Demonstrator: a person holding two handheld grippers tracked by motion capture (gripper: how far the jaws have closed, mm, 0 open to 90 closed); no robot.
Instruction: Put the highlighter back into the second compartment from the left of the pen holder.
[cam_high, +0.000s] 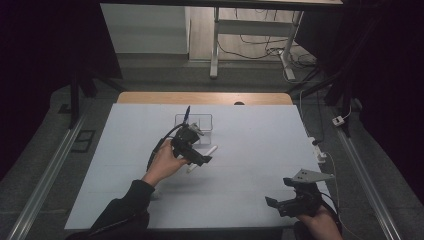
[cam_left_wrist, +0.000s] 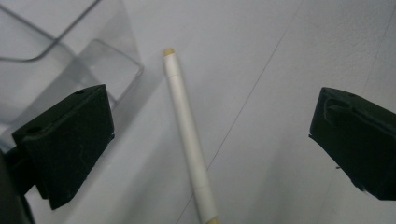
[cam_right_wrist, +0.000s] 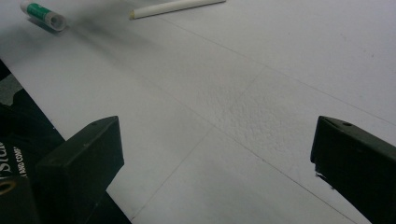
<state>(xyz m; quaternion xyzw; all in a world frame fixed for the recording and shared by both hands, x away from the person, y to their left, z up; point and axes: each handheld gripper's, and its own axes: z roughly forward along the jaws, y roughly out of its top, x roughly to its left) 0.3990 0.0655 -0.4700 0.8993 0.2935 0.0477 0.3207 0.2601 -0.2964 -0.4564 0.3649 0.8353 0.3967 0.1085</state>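
My left gripper (cam_left_wrist: 210, 135) hangs spread over the slim white pen (cam_left_wrist: 187, 130) lying beside the clear plastic box (cam_left_wrist: 70, 51); right gripper (cam_right_wrist: 215, 168) idles apart, near-right. Closing off-centre could roll the pen away.

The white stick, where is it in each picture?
High view: white stick lies mid-table, under the left gripper.
Left gripper view: centre, between the open jaws.
Right gripper view: top edge, lying flat.
Shared landmark: the white table.
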